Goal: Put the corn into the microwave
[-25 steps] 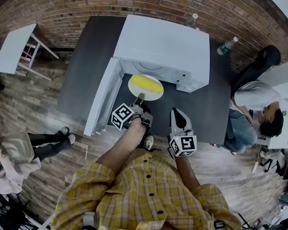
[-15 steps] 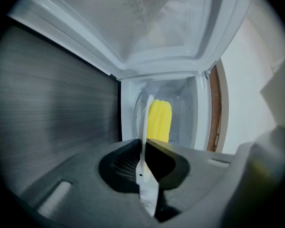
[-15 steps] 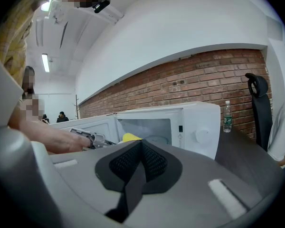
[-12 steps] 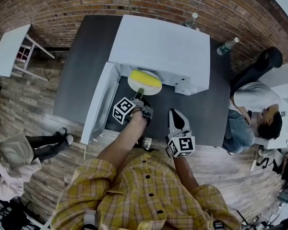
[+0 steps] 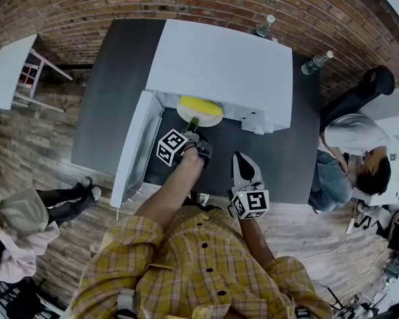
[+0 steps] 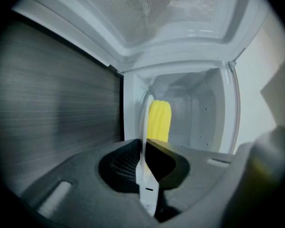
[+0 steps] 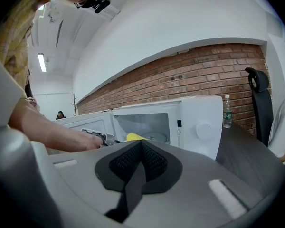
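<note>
A yellow corn cob [image 5: 199, 105] lies on a white plate [image 5: 201, 118], half inside the mouth of the white microwave [image 5: 219, 65]. The microwave door [image 5: 132, 148] stands swung open to the left. My left gripper [image 5: 193, 126] is shut on the plate's near rim. In the left gripper view the plate [image 6: 143, 127] runs edge-on between the jaws of that gripper [image 6: 145, 148], with the corn [image 6: 159, 120] beyond it inside the cavity [image 6: 199, 113]. My right gripper [image 5: 243, 159] hovers shut and empty over the table's front edge; from there the corn [image 7: 135, 137] shows in the microwave [image 7: 199, 122].
The microwave stands on a dark table [image 5: 120, 78] with two water bottles [image 5: 266, 26] [image 5: 316, 62] at the back. A person [image 5: 359, 151] sits at the right by a black chair [image 7: 259, 99]. A small white table [image 5: 10, 68] stands at the left.
My left gripper has carried the plate and corn forward and down, from in front of the microwave into its opening. The right gripper has barely shifted.
</note>
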The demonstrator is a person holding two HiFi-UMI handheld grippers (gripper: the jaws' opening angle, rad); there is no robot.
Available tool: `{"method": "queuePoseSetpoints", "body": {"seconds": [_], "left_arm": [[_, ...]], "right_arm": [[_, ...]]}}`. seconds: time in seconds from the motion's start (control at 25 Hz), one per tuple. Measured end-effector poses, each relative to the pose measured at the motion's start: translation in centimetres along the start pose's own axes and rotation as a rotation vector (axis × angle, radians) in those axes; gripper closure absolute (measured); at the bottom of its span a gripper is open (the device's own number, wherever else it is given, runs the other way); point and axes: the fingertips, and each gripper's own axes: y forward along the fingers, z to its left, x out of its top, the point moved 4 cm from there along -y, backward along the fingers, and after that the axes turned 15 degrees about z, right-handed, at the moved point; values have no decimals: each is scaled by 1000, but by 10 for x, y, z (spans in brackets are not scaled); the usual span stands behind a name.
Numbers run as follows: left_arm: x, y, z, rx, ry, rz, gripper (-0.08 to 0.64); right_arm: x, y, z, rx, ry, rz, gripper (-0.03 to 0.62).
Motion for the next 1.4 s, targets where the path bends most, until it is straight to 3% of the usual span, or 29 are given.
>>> {"method": "queuePoseSetpoints", "body": {"seconds": [0.52, 1.04, 1.4], "left_arm": [[11, 24, -2, 13, -9, -9, 534], [12, 35, -4, 58, -7, -23, 538], [12, 41, -1, 43, -88, -54, 485]], "right_arm": [[-1, 4, -9, -10, 12, 10, 591], [6, 6, -3, -17, -87, 9, 590], [5, 5, -5, -17, -79, 10, 591]]}}
